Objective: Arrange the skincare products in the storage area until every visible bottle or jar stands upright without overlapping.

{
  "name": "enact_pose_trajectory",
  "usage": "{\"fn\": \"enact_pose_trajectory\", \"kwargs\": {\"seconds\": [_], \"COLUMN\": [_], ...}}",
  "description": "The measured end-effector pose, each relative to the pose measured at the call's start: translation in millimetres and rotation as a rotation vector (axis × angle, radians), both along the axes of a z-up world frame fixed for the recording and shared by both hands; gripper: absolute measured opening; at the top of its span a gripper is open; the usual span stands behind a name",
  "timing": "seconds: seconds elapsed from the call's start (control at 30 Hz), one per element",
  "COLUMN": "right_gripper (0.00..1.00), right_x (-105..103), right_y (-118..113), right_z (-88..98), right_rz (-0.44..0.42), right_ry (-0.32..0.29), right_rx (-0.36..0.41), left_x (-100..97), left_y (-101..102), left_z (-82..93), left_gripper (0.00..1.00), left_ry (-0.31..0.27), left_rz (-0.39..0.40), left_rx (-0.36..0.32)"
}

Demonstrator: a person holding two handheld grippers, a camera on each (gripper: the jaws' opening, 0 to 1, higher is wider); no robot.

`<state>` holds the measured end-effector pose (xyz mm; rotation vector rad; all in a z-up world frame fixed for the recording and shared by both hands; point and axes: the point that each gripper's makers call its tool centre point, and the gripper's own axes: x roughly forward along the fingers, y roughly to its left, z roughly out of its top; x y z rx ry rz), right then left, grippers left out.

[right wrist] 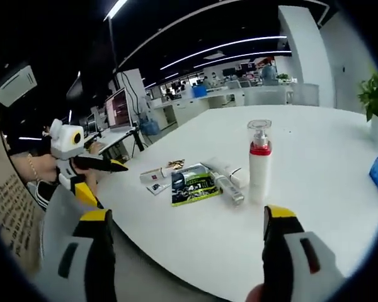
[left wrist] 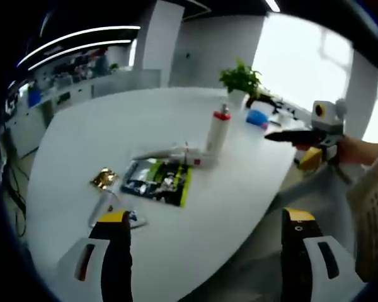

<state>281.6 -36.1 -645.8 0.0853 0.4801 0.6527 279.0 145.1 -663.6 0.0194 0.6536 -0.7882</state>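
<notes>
A white pump bottle with a red collar and clear cap stands upright on a large white table, just right of centre in the left gripper view and centre-right in the right gripper view. Beside its base lie tipped skincare items: a white tube on its side, reaching left from the bottle, and in the right gripper view a slim grey-capped tube lying just left of the bottle. A dark-and-green sachet lies flat in mid-frame, with a crumpled gold wrapper to its left and a small white item below that, nearest the camera. A potted green plant sits at the table's far edge, upper centre, with a blue object just below it.

The left gripper hovers over the near edge of the table, its yellow-tipped jaws spread wide and holding nothing. The right gripper is likewise released, jaws well apart, empty, low in its own frame. Each tool appears in the other's view: the right one at mid-right in the left gripper view, the left one at mid-left in the right gripper view, held by a hand, its dark jaws close together.
</notes>
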Motion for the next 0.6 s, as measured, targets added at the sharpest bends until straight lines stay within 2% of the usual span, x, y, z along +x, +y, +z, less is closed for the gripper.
{"fn": "enact_pose_trajectory", "kwargs": {"seconds": [0.17, 0.27, 0.5, 0.6], "right_gripper": [0.99, 0.99, 0.99, 0.99], "right_x": [-4, -7, -9, -10], "right_y": [-1, 0, 0, 0], "right_z": [-1.0, -3.2, -6.1, -7.3], "right_rz": [-0.014, -0.011, -0.013, -0.010], "right_ry": [0.003, 0.006, 0.014, 0.017], "right_rx": [-0.002, -0.009, -0.016, -0.021], "left_x": [-3.9, -6.6, -10.5, -8.2], "left_y": [10, 14, 21, 21], "left_z": [3.3, 1.8, -0.9, 2.7], "left_gripper": [0.97, 0.97, 0.97, 0.97], "left_ry": [-0.007, -0.014, -0.010, -0.028], "left_rz": [0.057, 0.071, 0.103, 0.110], "left_rx": [-0.019, -0.003, -0.018, -0.022]}}
